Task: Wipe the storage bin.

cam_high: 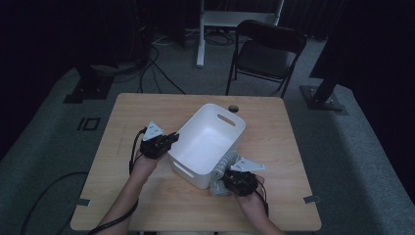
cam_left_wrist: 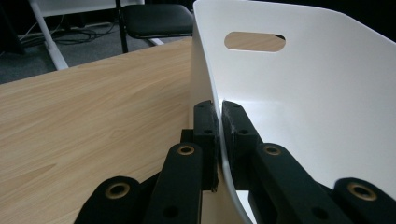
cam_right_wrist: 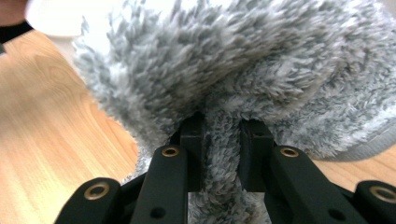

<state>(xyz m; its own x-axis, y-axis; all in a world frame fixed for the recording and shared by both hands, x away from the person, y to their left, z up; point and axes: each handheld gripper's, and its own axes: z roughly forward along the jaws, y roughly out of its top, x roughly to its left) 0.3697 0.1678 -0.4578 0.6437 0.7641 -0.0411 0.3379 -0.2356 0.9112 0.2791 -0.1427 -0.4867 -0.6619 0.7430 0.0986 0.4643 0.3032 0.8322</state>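
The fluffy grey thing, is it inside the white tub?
No, the fluffy grey thing sits outside the white tub, pinched by the right gripper.

High view looking down over table [cam_high: 147, 205] from person's side. Left gripper view riding close behind claw [cam_left_wrist: 218, 109], facing white bin [cam_left_wrist: 317, 102]; both sharing bin.

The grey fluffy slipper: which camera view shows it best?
The right gripper view: the grey fluffy slipper appears close, pinched in the right gripper. The high view shows it small and dim beside the white bin.
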